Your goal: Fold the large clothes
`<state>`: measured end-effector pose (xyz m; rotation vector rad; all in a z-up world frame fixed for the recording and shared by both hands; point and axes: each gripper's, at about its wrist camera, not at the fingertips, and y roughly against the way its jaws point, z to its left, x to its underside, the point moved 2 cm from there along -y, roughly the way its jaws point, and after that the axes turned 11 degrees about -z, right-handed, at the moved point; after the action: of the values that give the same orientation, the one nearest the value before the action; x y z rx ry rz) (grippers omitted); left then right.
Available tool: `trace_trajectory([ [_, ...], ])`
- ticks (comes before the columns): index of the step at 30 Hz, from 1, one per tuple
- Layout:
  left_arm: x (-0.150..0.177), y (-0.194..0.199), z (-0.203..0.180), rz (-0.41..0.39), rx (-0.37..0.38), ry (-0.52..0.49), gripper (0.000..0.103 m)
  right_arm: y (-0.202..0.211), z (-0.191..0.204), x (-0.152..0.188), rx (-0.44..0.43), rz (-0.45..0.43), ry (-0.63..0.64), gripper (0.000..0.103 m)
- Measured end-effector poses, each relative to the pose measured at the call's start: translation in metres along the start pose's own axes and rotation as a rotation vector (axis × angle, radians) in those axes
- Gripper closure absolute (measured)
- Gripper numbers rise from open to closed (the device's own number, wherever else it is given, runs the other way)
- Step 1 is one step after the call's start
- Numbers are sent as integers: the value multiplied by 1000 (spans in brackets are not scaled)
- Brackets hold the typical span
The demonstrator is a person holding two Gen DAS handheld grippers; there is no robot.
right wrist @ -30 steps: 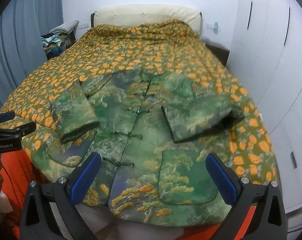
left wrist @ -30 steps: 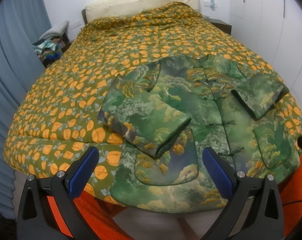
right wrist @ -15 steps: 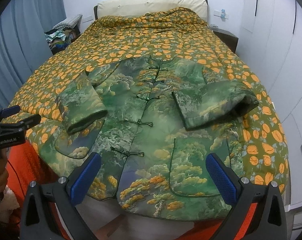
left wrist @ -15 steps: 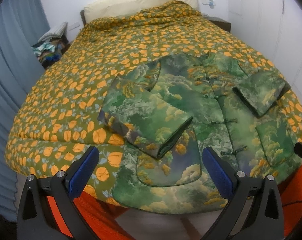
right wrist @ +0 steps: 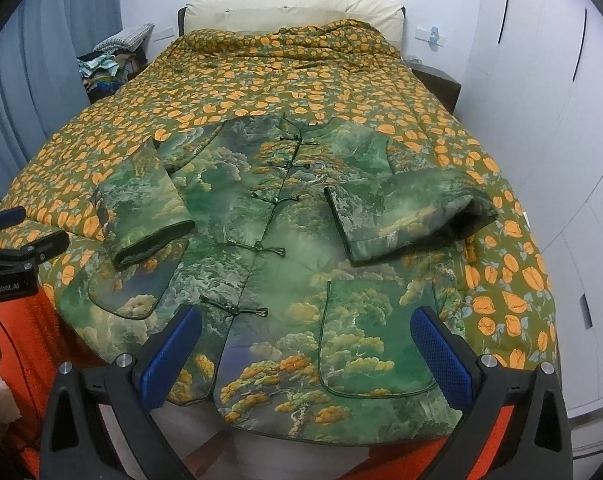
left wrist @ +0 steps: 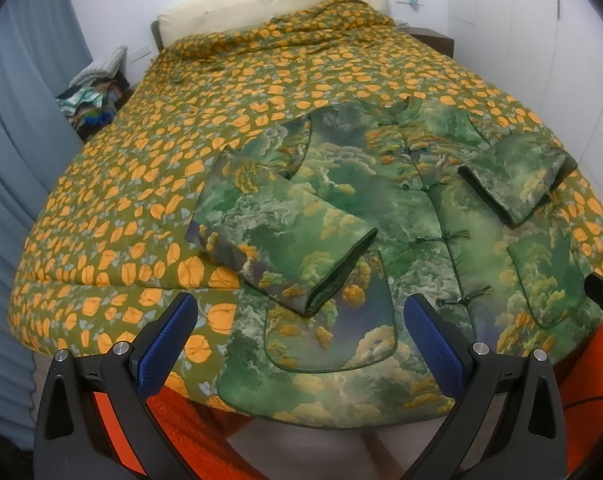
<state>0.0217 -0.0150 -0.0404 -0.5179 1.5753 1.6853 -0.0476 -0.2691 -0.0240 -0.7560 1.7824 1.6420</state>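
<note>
Jacket (left wrist: 381,216) flat on the quilt (left wrist: 141,184), sleeves folded in.
Left wrist view: left gripper (left wrist: 297,344) gapes empty over the hem. Right wrist view: right gripper (right wrist: 305,352) likewise wide, holding nothing; a shallow pinch may slip off the padded hem, undoing the sleeves.

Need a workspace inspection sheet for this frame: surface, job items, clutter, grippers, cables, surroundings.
Surface: bed under an orange-leaf quilt, lightly rumpled near the headboard.
Job's things: green jacket lying flat, front up, fastened, both sleeves folded inward; hem overhangs the bed's foot.
Clutter: pile of clothes beside the bed, on its left.
Grippers: left gripper open, empty; right gripper open, empty, both short of the hem.
Cables: thin dark cable on the orange cloth.
Surroundings: blue curtain, white wardrobe doors, cream headboard.
</note>
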Motion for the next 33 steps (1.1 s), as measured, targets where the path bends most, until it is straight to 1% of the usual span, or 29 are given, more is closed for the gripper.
trace_trajectory([
  [3,0,-3,2,6,1,7,0,-2,0,0,-11,-4,8,0],
  [6,0,-3,3,5,3,7,0,-3,-2,-1,-31,-3,-13,0],
  [11,-1,-6,5,15,1,5,0,-6,-4,-1,-13,-9,5,0],
  [15,-1,-7,4,15,-8,3,0,-7,-9,-2,-17,-12,-16,0],
  [23,6,-17,9,44,-30,-1,0,-17,-6,3,-20,1,8,0],
  [26,9,-27,14,64,-32,-7,0,-31,-10,0,-17,-38,79,0],
  [27,10,-31,15,72,-32,-7,0,-44,-15,-3,9,-59,135,0],
  [29,13,-36,17,84,-37,-9,0,-70,-22,-7,12,-75,216,0],
  [30,14,-38,18,89,-39,-7,0,-83,-24,-8,5,-74,253,0],
  [32,18,-40,18,107,-36,2,0,-124,-26,-8,-20,-28,357,1],
  [33,20,-41,20,119,-32,9,0,-149,-24,-7,-26,7,429,1],
])
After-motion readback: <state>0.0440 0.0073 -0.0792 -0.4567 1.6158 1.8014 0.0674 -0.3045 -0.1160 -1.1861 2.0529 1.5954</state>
